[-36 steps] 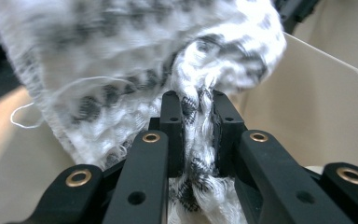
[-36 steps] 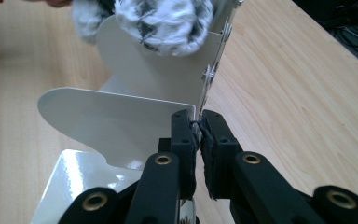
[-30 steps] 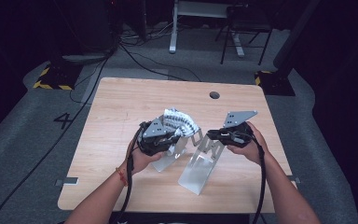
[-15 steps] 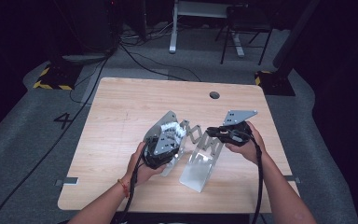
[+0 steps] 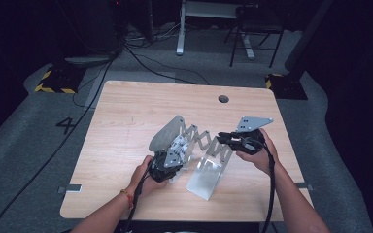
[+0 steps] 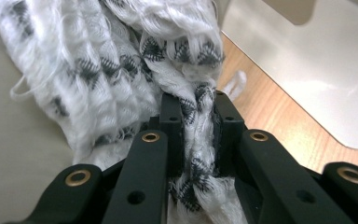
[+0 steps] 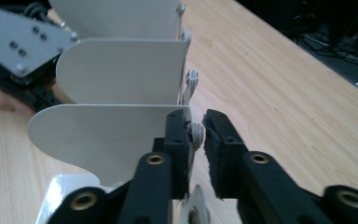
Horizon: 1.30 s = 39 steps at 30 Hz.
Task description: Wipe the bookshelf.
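Wooden table (image 5: 126, 126) in a dark room: the left gripper (image 5: 167, 167) has come down toward the near left end of the metal rack (image 5: 209, 145); the right gripper (image 5: 238, 141) holds station at the rack's right end.

Left gripper view: jaws pinch the fringed cloth (image 6: 121, 70) tightly.

Right gripper view: jaws have just been opening around a rack rivet (image 7: 196, 133), a narrow gap. Judgement: release of the rack is starting.
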{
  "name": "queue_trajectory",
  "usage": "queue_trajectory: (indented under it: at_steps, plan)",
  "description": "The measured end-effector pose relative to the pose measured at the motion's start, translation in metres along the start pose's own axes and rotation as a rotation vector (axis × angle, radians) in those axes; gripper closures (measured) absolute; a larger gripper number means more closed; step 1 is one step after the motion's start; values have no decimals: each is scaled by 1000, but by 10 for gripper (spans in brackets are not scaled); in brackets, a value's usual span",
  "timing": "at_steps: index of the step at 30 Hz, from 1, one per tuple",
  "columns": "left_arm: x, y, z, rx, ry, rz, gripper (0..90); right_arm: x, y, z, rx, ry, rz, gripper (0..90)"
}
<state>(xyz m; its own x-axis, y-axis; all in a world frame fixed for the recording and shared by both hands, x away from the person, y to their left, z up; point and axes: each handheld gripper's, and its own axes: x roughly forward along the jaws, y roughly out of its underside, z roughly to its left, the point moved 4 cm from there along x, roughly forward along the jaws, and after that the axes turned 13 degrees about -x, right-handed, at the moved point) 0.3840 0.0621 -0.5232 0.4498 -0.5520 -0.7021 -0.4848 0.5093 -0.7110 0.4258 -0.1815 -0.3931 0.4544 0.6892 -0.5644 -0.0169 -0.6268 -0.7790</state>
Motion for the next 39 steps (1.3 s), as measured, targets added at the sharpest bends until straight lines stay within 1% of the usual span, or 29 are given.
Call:
queue_trajectory:
  at_steps: [1, 2, 3, 5, 6, 7, 8, 9, 10, 12, 13, 15, 17, 19, 22, 24, 25, 27, 30, 32, 33, 34, 35, 36, 37, 39]
  plan:
    - [0, 0, 0, 1, -2, 0, 783, -3, 0, -1, 10, 5, -12, 756]
    - [0, 0, -1, 0, -3, -1, 783, -7, 0, -2, 19, 16, -23, 715]
    - [-1, 0, -1, -2, 1, -4, 782, -10, 0, -3, 27, 33, -27, 668]
    - [-4, -1, -2, 1, 3, -23, 782, -20, 0, -6, 56, 68, -53, 618]
    - [-8, -3, -3, 1, 5, -42, 783, -31, 1, -8, 89, 110, -71, 562]
    - [-11, -6, -4, 5, 2, -60, 783, -31, 1, -8, 89, 110, -71, 562]
    - [-15, -9, -5, 8, -2, -76, 782, -37, 2, -9, 97, 124, -86, 554]
    - [-19, -12, -5, 1, 4, -100, 782, -42, 3, -10, 101, 136, -97, 536]
    - [-24, -16, -4, -10, 9, -121, 782, -49, 5, -10, 108, 151, -112, 522]
    - [-33, -24, -3, -14, 11, -166, 782, -63, 8, -11, 126, 178, -146, 518]
    - [-36, -27, -3, -22, 14, -184, 782, -71, 11, -12, 126, 193, -158, 514]
    - [-40, -33, -4, -21, 13, -212, 781, -81, 18, -13, 134, 219, -156, 502]
    - [-44, -37, -5, -26, 24, -234, 781, -85, 25, -12, 137, 233, -139, 495]
    - [-48, -42, -6, -27, 25, -259, 780, -85, 34, -10, 133, 237, -108, 491]
    - [-51, -45, -6, -33, 29, -275, 778, -82, 48, -6, 127, 235, -63, 490]
    - [-51, -45, -6, -23, 28, -271, 778, -75, 59, -3, 131, 225, -39, 490]
    - [-50, -44, -6, -26, 31, -270, 778, -73, 64, -2, 128, 223, -26, 490]
    - [-48, -41, -5, -25, 30, -257, 778, -64, 78, 0, 126, 219, 14, 491]
    - [-41, -35, -3, -17, 24, -219, 779, -51, 100, 1, 151, 203, 62, 490]
    - [-34, -30, -2, -12, 18, -190, 778, -42, 114, 3, 178, 184, 91, 488]
    - [-32, -28, -1, -4, 12, -176, 778, -39, 119, 4, 176, 180, 109, 487]
    - [-29, -26, -1, 2, 2, -160, 777, -36, 122, 4, 175, 177, 118, 487]
    - [-26, -24, 0, 7, -9, -146, 775, -33, 125, 5, 184, 169, 126, 487]
    - [-24, -22, 1, 4, -15, -140, 773, -31, 128, 5, 191, 163, 124, 487]
    - [-22, -21, 2, -1, -12, -131, 772, -30, 129, 6, 200, 157, 122, 487]
    - [-17, -17, 2, 2, -17, -111, 772, -27, 131, 7, 213, 145, 113, 483]
